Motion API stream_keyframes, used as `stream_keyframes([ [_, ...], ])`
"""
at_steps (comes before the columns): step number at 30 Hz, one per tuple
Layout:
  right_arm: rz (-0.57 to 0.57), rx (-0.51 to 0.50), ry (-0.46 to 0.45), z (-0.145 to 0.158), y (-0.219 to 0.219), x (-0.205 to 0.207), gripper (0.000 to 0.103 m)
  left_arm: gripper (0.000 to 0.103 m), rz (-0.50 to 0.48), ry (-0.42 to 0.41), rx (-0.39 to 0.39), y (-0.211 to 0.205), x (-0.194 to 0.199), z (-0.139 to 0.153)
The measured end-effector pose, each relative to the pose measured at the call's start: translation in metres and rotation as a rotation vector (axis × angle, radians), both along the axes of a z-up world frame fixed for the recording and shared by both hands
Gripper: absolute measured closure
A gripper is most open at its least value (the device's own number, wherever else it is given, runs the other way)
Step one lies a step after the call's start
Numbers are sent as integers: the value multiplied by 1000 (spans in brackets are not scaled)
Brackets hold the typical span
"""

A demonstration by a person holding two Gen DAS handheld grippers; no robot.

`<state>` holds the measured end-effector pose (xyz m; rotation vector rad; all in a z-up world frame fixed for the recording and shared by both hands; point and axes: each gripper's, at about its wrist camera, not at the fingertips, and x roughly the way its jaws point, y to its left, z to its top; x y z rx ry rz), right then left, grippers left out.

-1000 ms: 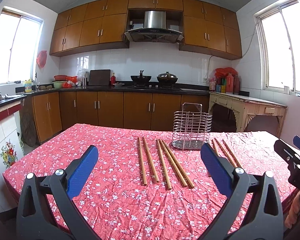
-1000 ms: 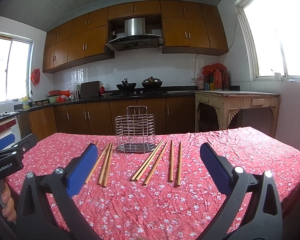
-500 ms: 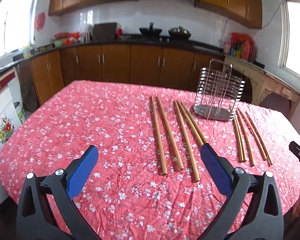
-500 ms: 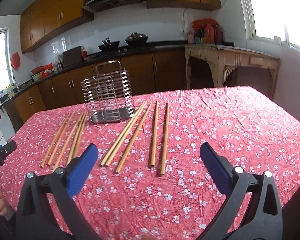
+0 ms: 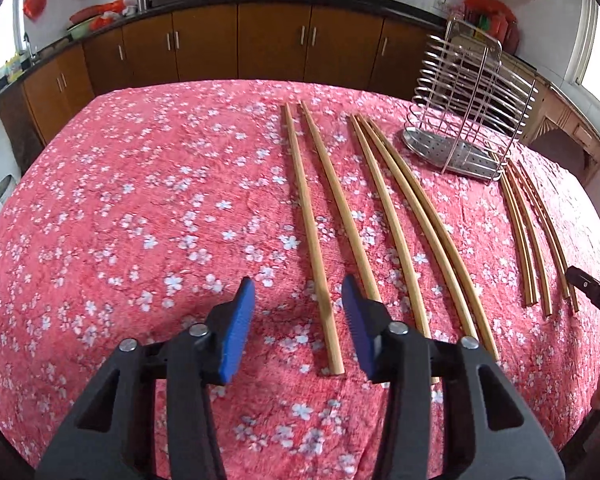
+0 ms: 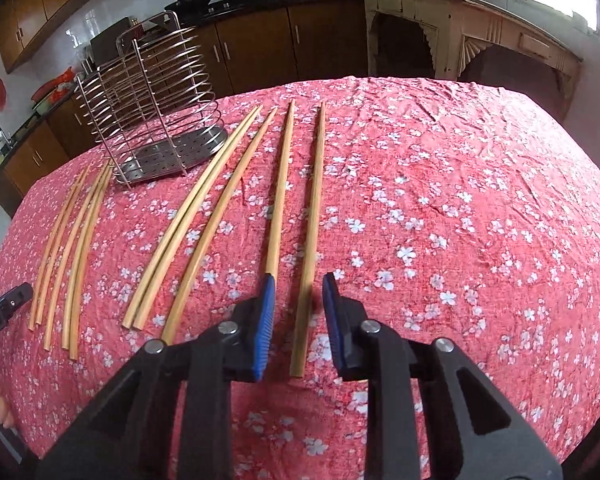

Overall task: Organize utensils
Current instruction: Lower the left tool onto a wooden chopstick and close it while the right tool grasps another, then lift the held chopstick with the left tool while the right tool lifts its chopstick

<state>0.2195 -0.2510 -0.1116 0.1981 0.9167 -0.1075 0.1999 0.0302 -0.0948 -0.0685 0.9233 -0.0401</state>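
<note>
Left wrist view: the left gripper (image 5: 298, 294), blue-padded jaws parted and empty, hovers low over a pale wooden chopstick (image 5: 309, 220) lying on the red floral tablecloth (image 5: 140, 220); more chopsticks fan rightward toward a steel wire utensil rack (image 5: 468, 112) near the far edge.

Right wrist view: the right gripper (image 6: 298, 292), jaws apart and holding nothing, straddles the rightmost wooden chopstick (image 6: 312, 216). Brown wooden kitchen cabinets (image 6: 320, 36) line the wall beyond the crinkled cloth.
</note>
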Motion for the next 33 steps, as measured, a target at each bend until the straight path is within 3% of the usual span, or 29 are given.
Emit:
stream_keyframes([
  [6,-21,26,-2,-2,-10,5,89,66,-21,1,6,-4,3,-4],
  [8,-29,3,-4,-2,-12,6,95,73,-20,4,21,-7,8,-5],
  [10,-43,6,-14,-2,-18,9,95,87,-15,5,38,-5,13,-6],
  [12,-82,10,-24,-2,-28,14,95,96,-7,5,37,0,20,-7],
  [17,-99,31,-24,-1,-38,15,95,96,12,13,28,17,36,-4],
  [30,-86,57,-45,-4,-31,-7,91,95,-5,7,-5,7,11,-2],
  [33,-86,60,-48,-4,-31,-8,91,82,-8,-7,-11,5,4,-1],
])
